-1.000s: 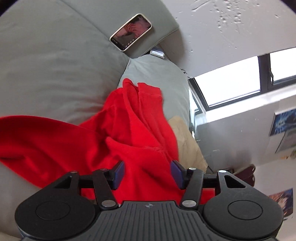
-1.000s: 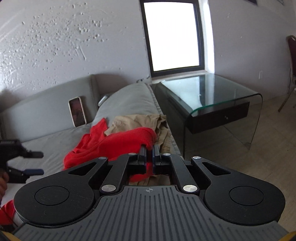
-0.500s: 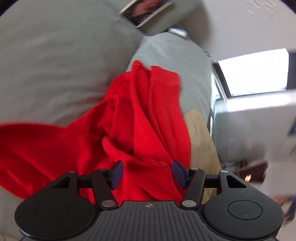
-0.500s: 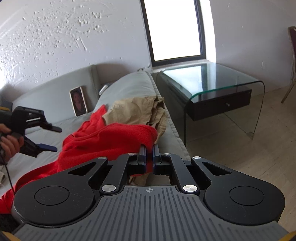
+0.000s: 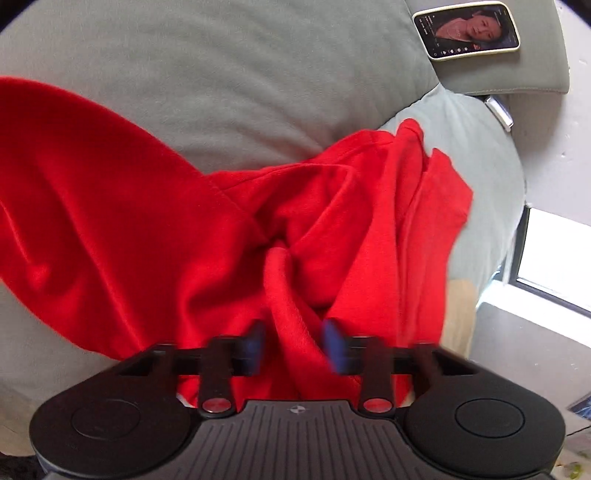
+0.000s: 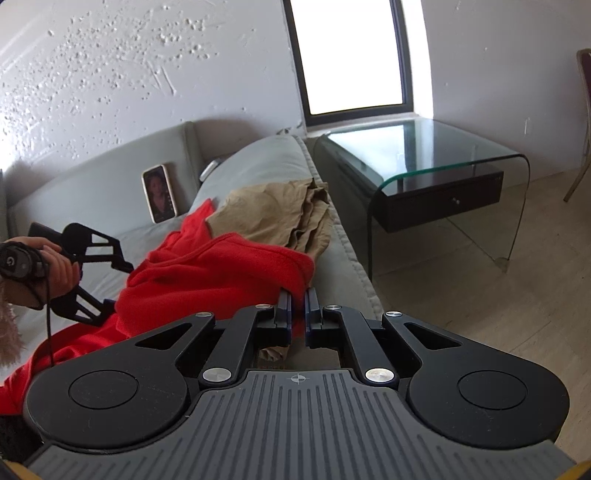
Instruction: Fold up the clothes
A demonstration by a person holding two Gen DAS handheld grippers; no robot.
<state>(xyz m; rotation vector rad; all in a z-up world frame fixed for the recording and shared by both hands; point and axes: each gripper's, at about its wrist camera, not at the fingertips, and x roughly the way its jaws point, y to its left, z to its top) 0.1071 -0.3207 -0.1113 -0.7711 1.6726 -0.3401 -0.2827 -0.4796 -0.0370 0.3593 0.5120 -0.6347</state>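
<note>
Red garment: I see the red garment (image 5: 229, 236) spread in loose folds across the middle of the left wrist view, lying on the grey sofa (image 5: 207, 74); in the right wrist view it fills the lower left.
Left hand-held gripper: my left hand-held gripper (image 5: 293, 345) sits at the bottom centre of its own view, blurred, its fingers apart with a raised ridge of the red cloth standing between them; I cannot tell whether the pads touch the cloth.
Right hand-held gripper: my right hand-held gripper (image 6: 298, 312) has its fingers nearly together, pinched on the edge of the red garment just below centre of its view.
Tan garment: a crumpled tan garment (image 6: 280, 210) lies on the sofa just behind the red one, at the centre of the right wrist view.
Phone: a phone (image 5: 466, 29) leans against the sofa back, upper right of the left wrist view, its screen lit.
Glass table: a glass table (image 6: 424, 155) with a dark drawer stands beside the sofa arm, at the right of the right wrist view, under the window (image 6: 351, 55).
</note>
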